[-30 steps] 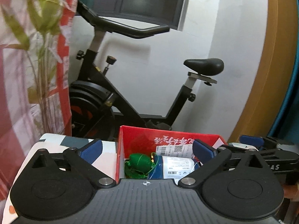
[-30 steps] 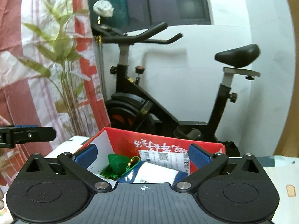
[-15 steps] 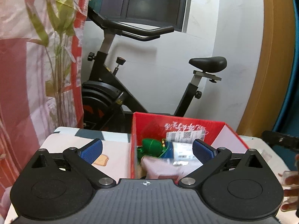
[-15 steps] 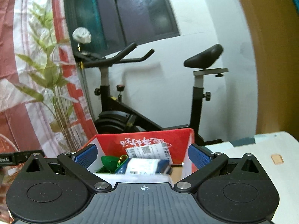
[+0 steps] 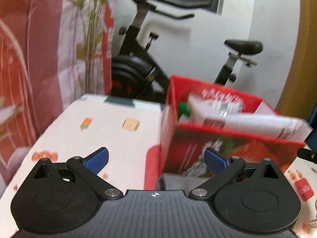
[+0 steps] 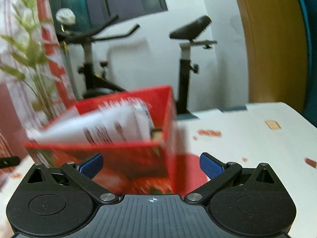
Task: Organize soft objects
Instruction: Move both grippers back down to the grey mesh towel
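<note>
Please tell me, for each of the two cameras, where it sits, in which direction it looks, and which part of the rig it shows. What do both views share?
Left wrist: sits on the left claw, looking forward over the table at the red box; its own blue fingertips show, spread apart.
Right wrist: sits on the right claw, facing the same red box; its open fingertips show.
Shared: the box, a white package in it, the exercise bike and the table.

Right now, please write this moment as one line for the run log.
left gripper: jaws open, empty | right gripper: jaws open, empty | red box: on table, white package sticking out | view: blurred
</note>
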Demonstrator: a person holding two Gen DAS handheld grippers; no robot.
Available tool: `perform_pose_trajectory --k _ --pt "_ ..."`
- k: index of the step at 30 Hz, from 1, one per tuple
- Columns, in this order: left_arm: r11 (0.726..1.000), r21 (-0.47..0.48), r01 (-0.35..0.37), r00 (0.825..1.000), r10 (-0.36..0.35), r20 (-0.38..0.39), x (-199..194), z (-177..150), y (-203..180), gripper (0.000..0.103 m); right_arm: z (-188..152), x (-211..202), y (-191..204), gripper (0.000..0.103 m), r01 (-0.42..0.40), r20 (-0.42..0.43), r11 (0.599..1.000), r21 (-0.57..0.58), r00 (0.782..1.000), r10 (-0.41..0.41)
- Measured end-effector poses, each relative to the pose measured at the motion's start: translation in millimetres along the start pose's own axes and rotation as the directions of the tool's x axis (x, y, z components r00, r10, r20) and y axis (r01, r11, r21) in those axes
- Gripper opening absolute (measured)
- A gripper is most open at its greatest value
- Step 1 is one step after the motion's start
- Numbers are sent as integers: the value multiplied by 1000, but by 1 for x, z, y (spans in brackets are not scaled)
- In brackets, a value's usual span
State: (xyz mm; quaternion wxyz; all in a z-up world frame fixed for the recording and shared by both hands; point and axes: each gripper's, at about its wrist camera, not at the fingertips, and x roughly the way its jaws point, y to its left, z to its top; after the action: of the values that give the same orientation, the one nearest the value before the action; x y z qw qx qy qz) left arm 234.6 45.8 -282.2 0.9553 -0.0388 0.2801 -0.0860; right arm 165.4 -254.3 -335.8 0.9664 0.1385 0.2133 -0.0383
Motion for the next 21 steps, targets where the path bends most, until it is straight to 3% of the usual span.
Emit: perform_pose_trajectory --k 4,9,12,18,21 --pt "1000 -15 19 998 -20 -65 11 -9 6 103 -22 10 2 103 6 -38 1000 2 999 -5" --pt "1000 -8 4 996 -5 -93 23 -18 4 103 -39 23 9 102 32 -61 998 -47 998 -35" --pt "999 -40 26 993 -31 -112 33 -21 6 103 -46 28 10 100 22 -80 999 -49 996 -26" --pt "997 -56 53 991 -59 -120 51 -25 0 103 -56 39 7 85 39 -156 998 -45 987 -46" --pt "995 -68 75 988 -84 -131 58 -27 -1 97 -61 42 6 76 31 -176 999 -43 984 -38"
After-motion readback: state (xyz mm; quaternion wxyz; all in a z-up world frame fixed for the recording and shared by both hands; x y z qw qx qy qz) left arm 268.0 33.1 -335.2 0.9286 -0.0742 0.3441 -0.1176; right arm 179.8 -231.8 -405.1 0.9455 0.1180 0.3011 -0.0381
